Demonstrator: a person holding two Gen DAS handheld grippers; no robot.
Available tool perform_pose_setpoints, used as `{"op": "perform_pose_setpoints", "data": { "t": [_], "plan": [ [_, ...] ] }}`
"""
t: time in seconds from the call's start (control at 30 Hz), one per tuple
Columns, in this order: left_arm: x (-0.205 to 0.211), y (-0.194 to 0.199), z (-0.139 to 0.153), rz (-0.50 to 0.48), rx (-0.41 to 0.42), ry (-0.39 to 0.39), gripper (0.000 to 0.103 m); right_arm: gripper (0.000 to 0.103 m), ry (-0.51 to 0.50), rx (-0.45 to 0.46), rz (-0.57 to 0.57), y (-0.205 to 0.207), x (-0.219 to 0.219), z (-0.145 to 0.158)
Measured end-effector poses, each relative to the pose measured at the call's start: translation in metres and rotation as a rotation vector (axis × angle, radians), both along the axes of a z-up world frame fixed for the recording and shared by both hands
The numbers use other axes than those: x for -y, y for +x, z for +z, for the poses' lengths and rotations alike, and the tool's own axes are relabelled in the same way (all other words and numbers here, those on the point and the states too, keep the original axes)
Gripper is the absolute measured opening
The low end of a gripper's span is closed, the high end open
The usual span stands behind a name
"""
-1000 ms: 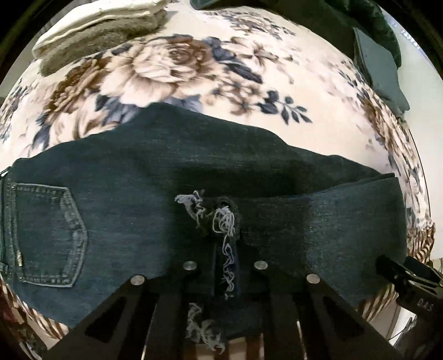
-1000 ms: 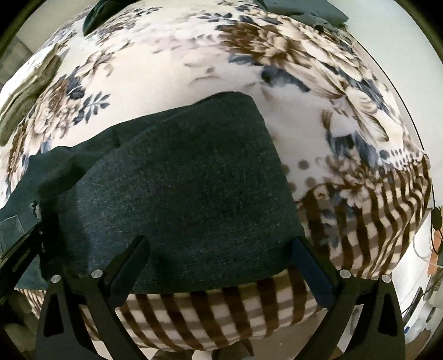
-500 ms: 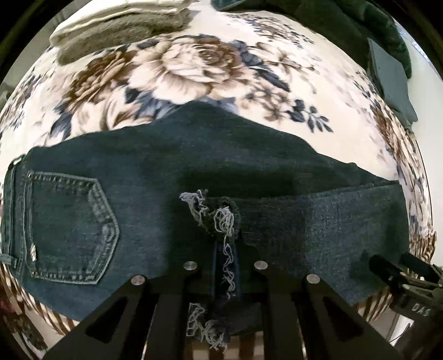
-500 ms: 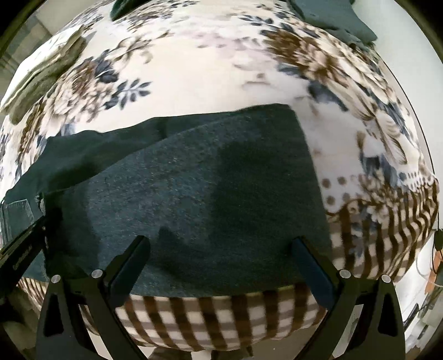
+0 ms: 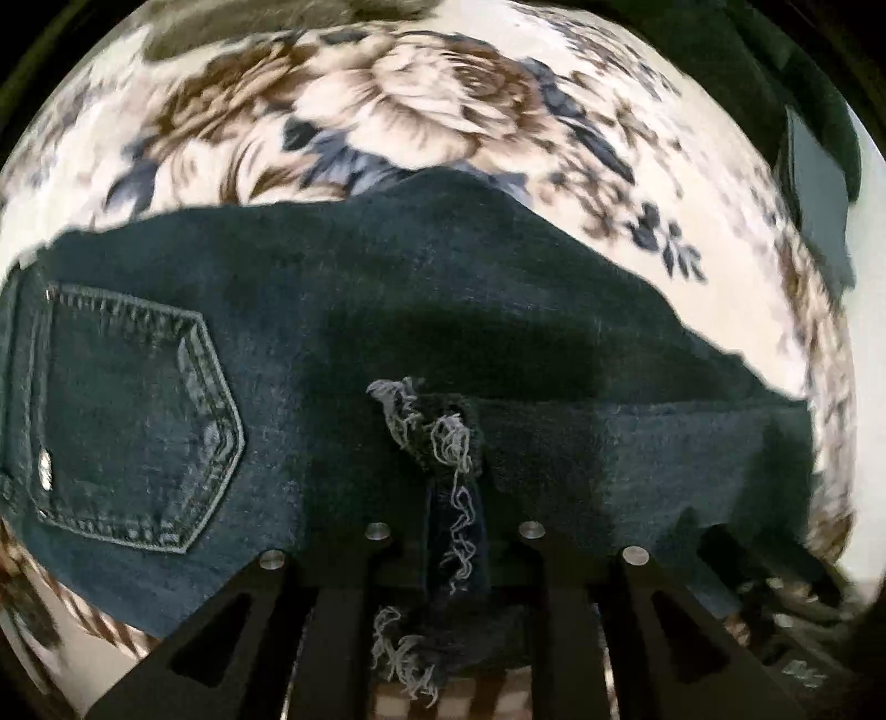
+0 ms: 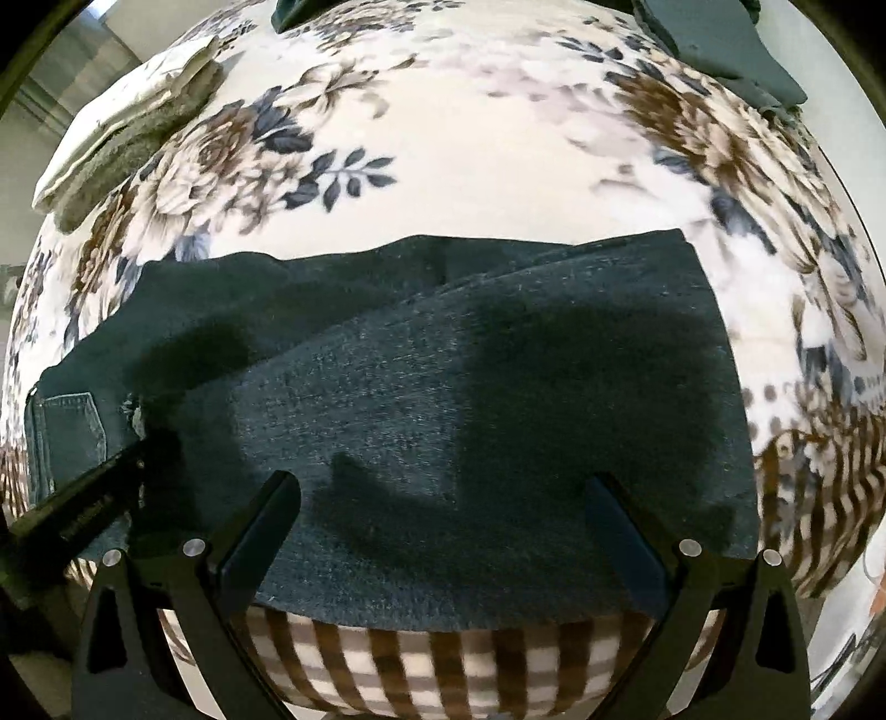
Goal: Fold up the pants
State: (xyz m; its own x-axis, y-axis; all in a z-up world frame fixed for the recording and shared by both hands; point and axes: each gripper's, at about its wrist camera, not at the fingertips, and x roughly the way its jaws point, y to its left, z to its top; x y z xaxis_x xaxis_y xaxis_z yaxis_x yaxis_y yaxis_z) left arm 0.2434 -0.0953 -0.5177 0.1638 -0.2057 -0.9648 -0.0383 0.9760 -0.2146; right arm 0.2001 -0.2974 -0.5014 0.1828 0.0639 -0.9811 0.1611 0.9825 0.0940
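Dark blue jeans (image 5: 343, 310) lie folded across a floral blanket (image 5: 421, 111), back pocket (image 5: 133, 421) at the left. My left gripper (image 5: 454, 531) points down at them, and a frayed hem (image 5: 448, 443) runs up between its fingers. Its jaws are opening a little but still pinch the hem. In the right wrist view the folded leg (image 6: 470, 399) lies flat. My right gripper (image 6: 443, 487) stands wide open just above its near edge, nothing pinched. The left gripper (image 6: 83, 498) shows at that view's left edge.
Folded cream and olive cloths (image 6: 127, 138) lie at the blanket's far left, and dark folded garments (image 6: 731, 44) at the far right. The blanket's brown striped border (image 6: 443, 653) hangs over the near edge below the right gripper.
Both grippers have drifted sideways over the jeans. The pocket has come further into the left wrist view, and the folded leg lies flatter and wider in the right wrist view. The hem stays between the left fingers.
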Motion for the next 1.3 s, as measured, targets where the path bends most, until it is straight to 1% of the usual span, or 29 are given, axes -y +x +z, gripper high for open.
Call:
{"op": "perform_pose_setpoints", "data": {
  "t": [0.03, 0.07, 0.1, 0.13, 0.17, 0.2, 0.23, 0.3, 0.37, 0.4, 0.43, 0.47, 0.5, 0.53, 0.57, 0.63, 0.7, 0.73, 0.77, 0.8, 0.87, 0.93, 1.0, 1.07, 1.1, 1.13, 1.2, 1.23, 1.3],
  "plan": [
    [-0.005, -0.002, 0.005, 0.014, 0.014, -0.018, 0.017, 0.103, 0.0, -0.002, 0.006, 0.001, 0.0, -0.002],
    [-0.011, -0.006, 0.011, 0.028, 0.032, -0.028, 0.024, 0.103, 0.0, -0.003, 0.011, 0.001, 0.0, -0.004],
    [-0.016, -0.011, 0.017, 0.041, 0.047, -0.034, 0.029, 0.103, 0.0, -0.005, 0.016, 0.002, -0.001, -0.006],
    [-0.024, -0.018, 0.024, 0.098, 0.075, -0.017, 0.039, 0.103, 0.003, -0.007, 0.023, 0.003, -0.002, -0.007],
    [-0.035, -0.026, 0.029, 0.13, 0.086, -0.037, 0.055, 0.103, 0.007, -0.007, 0.03, 0.003, -0.003, -0.008],
    [-0.045, -0.033, 0.033, 0.165, 0.091, -0.05, 0.063, 0.103, 0.009, -0.007, 0.036, 0.003, -0.004, -0.008],
    [-0.061, -0.042, 0.037, 0.227, 0.102, -0.07, 0.074, 0.103, 0.014, -0.011, 0.042, 0.003, -0.006, -0.008],
    [-0.097, -0.062, 0.043, 0.361, 0.125, -0.101, 0.075, 0.103, 0.025, -0.022, 0.051, 0.003, -0.01, -0.01],
    [-0.138, -0.086, 0.047, 0.533, 0.151, -0.109, 0.075, 0.103, 0.032, -0.03, 0.06, 0.004, -0.016, -0.01],
    [-0.157, -0.096, 0.047, 0.616, 0.163, -0.113, 0.075, 0.103, 0.034, -0.031, 0.064, 0.003, -0.017, -0.009],
    [-0.182, -0.109, 0.045, 0.718, 0.176, -0.118, 0.075, 0.103, 0.035, -0.033, 0.073, 0.004, -0.021, -0.009],
    [-0.195, -0.114, 0.042, 0.774, 0.181, -0.122, 0.075, 0.103, 0.032, -0.036, 0.083, 0.005, -0.027, -0.01],
    [-0.215, -0.122, 0.037, 0.852, 0.186, -0.134, 0.073, 0.103, 0.027, -0.038, 0.09, 0.006, -0.033, -0.01],
    [-0.228, -0.125, 0.032, 0.895, 0.189, -0.147, 0.073, 0.103, 0.017, -0.042, 0.1, 0.008, -0.04, -0.011],
    [-0.242, -0.127, 0.026, 0.949, 0.192, -0.175, 0.073, 0.103, 0.011, -0.046, 0.106, 0.009, -0.044, -0.011],
    [-0.262, -0.129, 0.015, 1.022, 0.22, -0.242, 0.072, 0.103, -0.003, -0.053, 0.116, 0.01, -0.054, -0.013],
    [-0.279, -0.125, 0.006, 1.052, 0.263, -0.293, 0.064, 0.103, -0.028, -0.064, 0.123, 0.011, -0.065, -0.016],
    [-0.284, -0.12, 0.002, 1.046, 0.265, -0.3, 0.053, 0.103, -0.045, -0.07, 0.128, 0.012, -0.071, -0.018],
    [-0.289, -0.112, -0.003, 1.032, 0.27, -0.32, 0.031, 0.103, -0.057, -0.075, 0.132, 0.012, -0.076, -0.02],
    [-0.29, -0.106, -0.006, 1.018, 0.276, -0.33, 0.026, 0.103, -0.068, -0.081, 0.135, 0.012, -0.08, -0.021],
    [-0.29, -0.099, -0.001, 0.96, 0.302, -0.311, 0.018, 0.103, -0.098, -0.094, 0.139, 0.013, -0.09, -0.025],
    [-0.288, -0.1, 0.018, 0.9, 0.346, -0.286, 0.016, 0.103, -0.118, -0.097, 0.143, 0.013, -0.097, -0.026],
    [-0.277, -0.098, 0.045, 0.813, 0.419, -0.264, 0.015, 0.103, -0.129, -0.094, 0.146, 0.012, -0.104, -0.026],
    [-0.276, -0.091, 0.053, 0.781, 0.451, -0.276, 0.014, 0.103, -0.143, -0.097, 0.15, 0.013, -0.111, -0.027],
    [-0.278, -0.089, 0.051, 0.778, 0.45, -0.278, 0.014, 0.103, -0.145, -0.096, 0.148, 0.014, -0.115, -0.027],
    [-0.283, -0.085, 0.043, 0.787, 0.434, -0.279, 0.014, 0.103, -0.148, -0.097, 0.147, 0.014, -0.117, -0.027],
    [-0.297, -0.079, 0.02, 0.826, 0.375, -0.264, 0.014, 0.103, -0.155, -0.101, 0.142, 0.014, -0.121, -0.027],
    [-0.309, -0.077, 0.001, 0.854, 0.324, -0.298, 0.013, 0.103, -0.158, -0.104, 0.138, 0.014, -0.123, -0.027],
    [-0.327, -0.086, -0.016, 0.91, 0.272, -0.382, 0.013, 0.103, -0.163, -0.115, 0.13, 0.014, -0.126, -0.027]
  ]
}}
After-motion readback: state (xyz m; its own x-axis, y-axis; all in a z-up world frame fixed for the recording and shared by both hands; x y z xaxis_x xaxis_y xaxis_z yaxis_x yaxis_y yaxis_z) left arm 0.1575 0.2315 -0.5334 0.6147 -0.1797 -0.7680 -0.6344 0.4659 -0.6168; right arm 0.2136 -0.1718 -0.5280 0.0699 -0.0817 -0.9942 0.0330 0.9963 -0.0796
